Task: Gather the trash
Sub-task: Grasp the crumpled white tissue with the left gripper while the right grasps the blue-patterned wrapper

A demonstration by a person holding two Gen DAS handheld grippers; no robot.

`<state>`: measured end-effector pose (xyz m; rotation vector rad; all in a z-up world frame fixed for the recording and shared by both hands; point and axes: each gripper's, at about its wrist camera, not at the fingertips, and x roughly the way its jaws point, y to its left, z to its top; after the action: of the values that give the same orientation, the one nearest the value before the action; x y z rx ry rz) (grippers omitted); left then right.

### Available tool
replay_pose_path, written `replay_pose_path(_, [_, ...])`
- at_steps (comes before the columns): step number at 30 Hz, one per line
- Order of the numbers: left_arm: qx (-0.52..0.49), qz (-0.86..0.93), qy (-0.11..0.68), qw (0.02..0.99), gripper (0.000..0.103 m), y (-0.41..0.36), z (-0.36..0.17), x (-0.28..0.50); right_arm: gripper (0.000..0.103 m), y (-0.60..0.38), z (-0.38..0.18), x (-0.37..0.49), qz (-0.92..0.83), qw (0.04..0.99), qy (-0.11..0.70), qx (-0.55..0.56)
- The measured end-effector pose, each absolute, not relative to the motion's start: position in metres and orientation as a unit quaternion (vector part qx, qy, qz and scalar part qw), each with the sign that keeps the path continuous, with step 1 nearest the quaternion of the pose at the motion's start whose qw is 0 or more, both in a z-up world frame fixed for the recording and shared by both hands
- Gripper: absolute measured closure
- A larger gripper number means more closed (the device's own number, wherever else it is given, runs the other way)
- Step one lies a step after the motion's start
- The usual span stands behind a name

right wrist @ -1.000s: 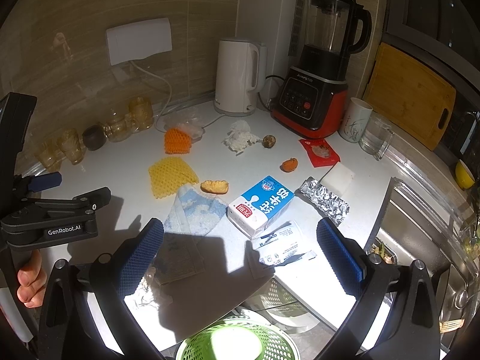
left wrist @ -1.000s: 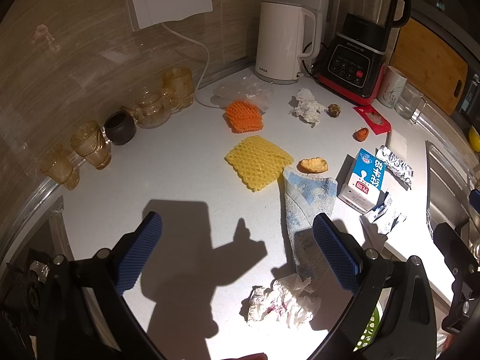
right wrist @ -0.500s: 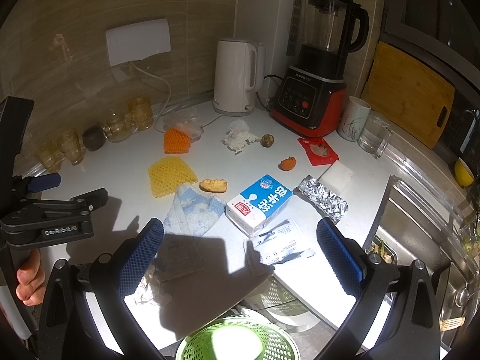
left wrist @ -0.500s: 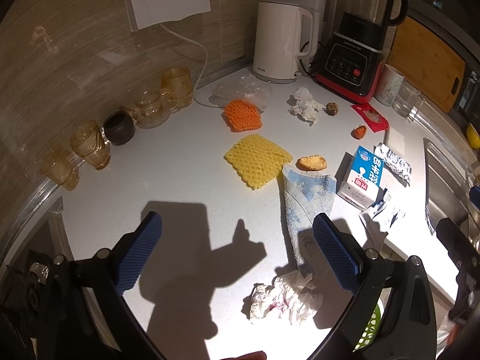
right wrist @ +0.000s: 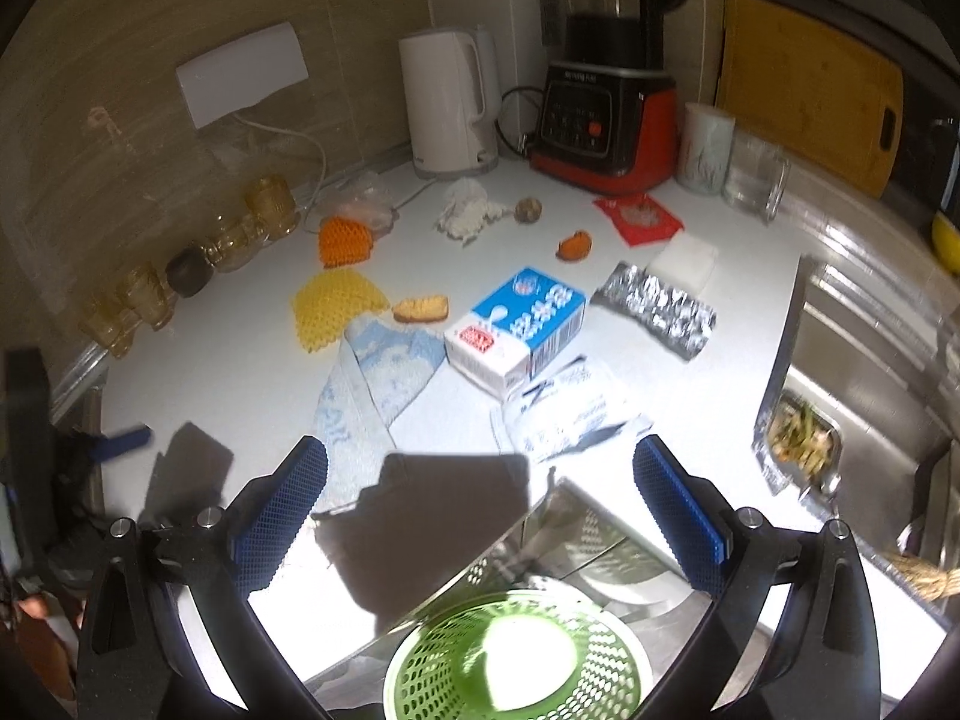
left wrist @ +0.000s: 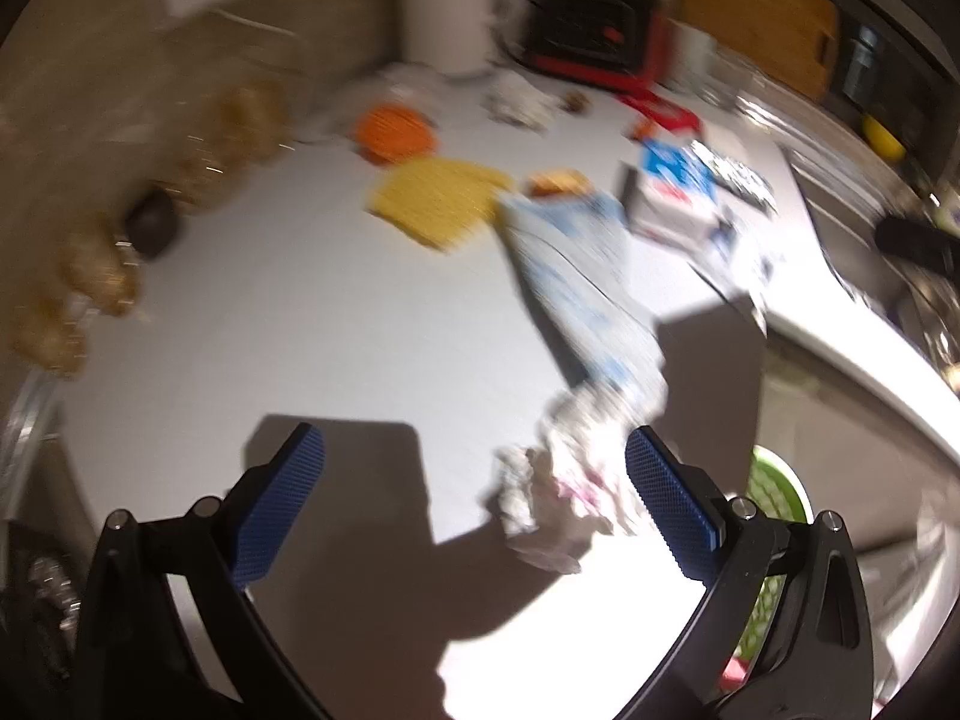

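Trash lies on the white counter [right wrist: 228,360]: a milk carton [right wrist: 519,330], a crumpled white wrapper [right wrist: 567,420], a blue-white cloth [right wrist: 378,378], yellow foam net [right wrist: 333,306], orange foam net [right wrist: 345,240], foil pack [right wrist: 657,309], red packet [right wrist: 639,216], tissue [right wrist: 465,213]. A green basket [right wrist: 516,660] sits below the counter edge. My left gripper [left wrist: 474,504] is open, low over the counter, a stained crumpled tissue [left wrist: 558,498] between its fingers near the right pad. My right gripper [right wrist: 480,516] is open and empty above the basket. The left view is blurred.
A white kettle [right wrist: 450,102], a blender [right wrist: 606,114], a mug [right wrist: 708,147] and a glass [right wrist: 753,177] stand at the back. Amber glasses [right wrist: 150,294] line the left wall. A steel sink [right wrist: 870,372] lies right, a wooden board [right wrist: 804,96] behind it.
My left gripper has dropped and swung toward the crumpled tissue, which now lies between its fingers. My right gripper has moved down and forward over the basket.
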<state>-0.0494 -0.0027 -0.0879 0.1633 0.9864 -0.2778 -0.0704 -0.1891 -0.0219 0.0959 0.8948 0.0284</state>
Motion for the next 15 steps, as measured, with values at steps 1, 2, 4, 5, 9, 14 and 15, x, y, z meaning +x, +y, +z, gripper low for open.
replay_pose_path(1, [0.084,-0.14,0.476,0.864,0.007,-0.01,-0.097,-0.052,0.002,-0.19,-0.025,-0.072,0.016,0.899,0.434,0.05])
replay_pose_path(2, [0.09,-0.143,0.478,0.862,0.007,-0.015,-0.104,-0.053,0.002,-0.19,-0.028,-0.073,0.017,0.898,0.436,0.052])
replay_pose_path(4, [0.094,-0.146,0.484,0.858,0.01,-0.022,-0.113,-0.053,0.002,-0.19,-0.032,-0.076,0.019,0.897,0.439,0.056])
replay_pose_path(5, [0.092,-0.149,0.489,0.854,0.017,-0.025,-0.117,-0.051,0.002,-0.191,-0.033,-0.076,0.02,0.896,0.439,0.057])
replay_pose_path(9, [0.078,-0.155,0.516,0.839,0.044,-0.027,-0.131,-0.046,0.002,-0.19,-0.037,-0.078,0.023,0.894,0.443,0.06])
replay_pose_path(14, [0.073,-0.154,0.513,0.841,0.061,-0.025,-0.137,-0.052,0.002,-0.186,-0.043,-0.075,0.032,0.891,0.448,0.062])
replay_pose_path(15, [0.071,-0.157,0.512,0.841,0.064,-0.024,-0.137,-0.054,0.002,-0.184,-0.045,-0.074,0.036,0.89,0.45,0.065])
